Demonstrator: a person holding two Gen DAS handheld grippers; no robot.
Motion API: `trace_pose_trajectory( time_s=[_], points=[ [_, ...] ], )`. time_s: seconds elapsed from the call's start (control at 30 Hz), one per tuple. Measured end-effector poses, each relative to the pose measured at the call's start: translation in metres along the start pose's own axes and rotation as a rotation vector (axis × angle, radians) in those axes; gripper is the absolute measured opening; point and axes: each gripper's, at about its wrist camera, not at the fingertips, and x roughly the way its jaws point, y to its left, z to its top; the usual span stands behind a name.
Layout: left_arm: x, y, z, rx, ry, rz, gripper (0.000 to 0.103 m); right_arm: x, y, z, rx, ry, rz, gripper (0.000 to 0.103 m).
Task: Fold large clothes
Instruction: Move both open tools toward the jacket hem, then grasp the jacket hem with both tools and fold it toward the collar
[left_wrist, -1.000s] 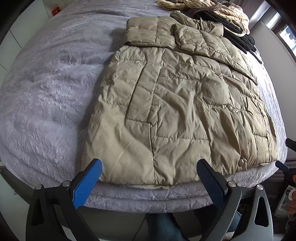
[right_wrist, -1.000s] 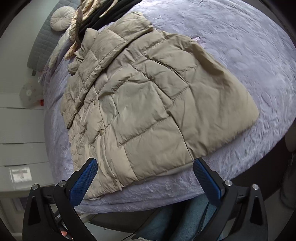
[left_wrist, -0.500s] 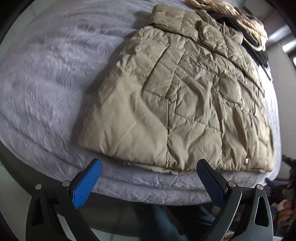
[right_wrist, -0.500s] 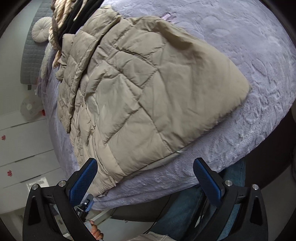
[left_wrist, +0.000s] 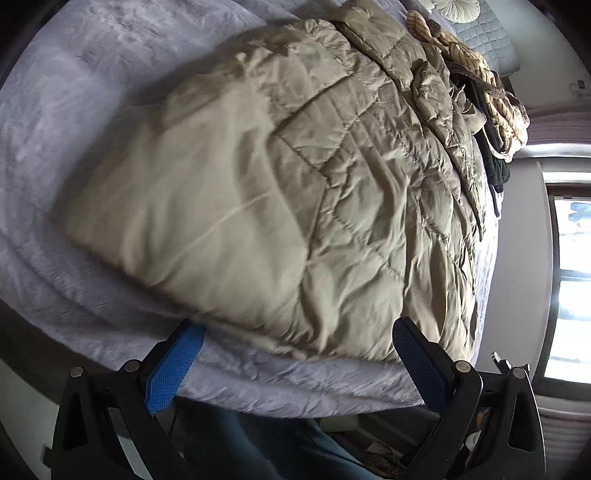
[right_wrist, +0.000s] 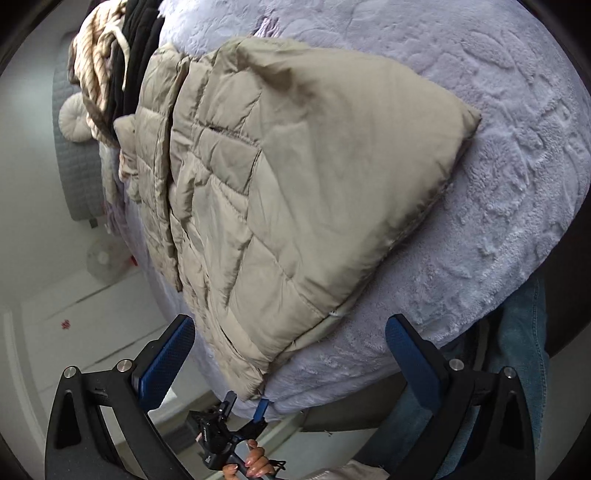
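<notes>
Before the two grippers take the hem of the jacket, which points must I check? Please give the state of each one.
1. Left gripper open: ok.
2. Right gripper open: ok.
3. Beige quilted puffer jacket lies flat on the lilac plush bedspread: ok.
4. Near hem within both grippers' view: ok.
5. Striped and black clothes pile clear of the jacket: cannot tell.
6. Hem already gripped: not ok.

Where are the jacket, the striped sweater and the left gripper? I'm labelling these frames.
jacket (right_wrist: 295, 177): right wrist view, on its smooth upper panel.
striped sweater (right_wrist: 94, 70): right wrist view, on its bunched knit.
left gripper (left_wrist: 295, 369): left wrist view, midway between its blue fingertips.
</notes>
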Motion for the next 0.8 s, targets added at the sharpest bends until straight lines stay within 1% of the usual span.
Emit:
trace_pose_trajectory(
  time_s=[0.13, 0.2, 0.33, 0.4, 0.53, 0.6, 0.63, 0.67, 0.7, 0.73, 0.77, 0.8],
  points=[
    [0.009, -0.016, 0.013, 0.022, 0.011, -0.014, 0.102, 0.003, -0.003, 0.007, 0.027, -0.014, 0.027, 0.103],
    [0.009, -0.021, 0.015, 0.041, 0.011, -0.014, 0.102, 0.006, -0.003, 0.010, 0.029, -0.023, 0.034, 0.103],
    [0.006, -0.026, 0.021, 0.063, 0.005, -0.038, 0.102, 0.010, 0.002, 0.014, 0.024, -0.042, 0.060, 0.103],
    [0.010, -0.027, 0.025, 0.073, 0.016, -0.027, 0.102, 0.015, 0.006, 0.017, 0.024, -0.048, 0.068, 0.103],
    [0.016, -0.031, 0.030, 0.114, 0.029, 0.007, 0.102, 0.023, 0.010, 0.019, 0.021, -0.056, 0.057, 0.103],
    [0.018, -0.031, 0.029, 0.138, 0.032, 0.017, 0.102, 0.025, 0.012, 0.018, 0.019, -0.066, 0.050, 0.101],
    [0.018, -0.032, 0.030, 0.154, 0.035, 0.024, 0.102, 0.026, 0.012, 0.019, 0.020, -0.069, 0.048, 0.096],
    [0.019, -0.033, 0.030, 0.166, 0.038, 0.029, 0.102, 0.025, 0.010, 0.019, 0.023, -0.069, 0.043, 0.084],
    [0.020, -0.034, 0.030, 0.180, 0.042, 0.034, 0.102, 0.025, 0.009, 0.019, 0.030, -0.070, 0.032, 0.075],
    [0.021, -0.034, 0.029, 0.188, 0.045, 0.036, 0.102, 0.026, 0.007, 0.019, 0.040, -0.073, 0.015, 0.059],
    [0.021, -0.034, 0.029, 0.197, 0.049, 0.036, 0.102, 0.026, 0.005, 0.018, 0.048, -0.076, 0.009, 0.039],
    [0.021, -0.034, 0.029, 0.202, 0.051, 0.035, 0.102, 0.025, 0.003, 0.018, 0.048, -0.079, 0.009, 0.031]
  ],
)
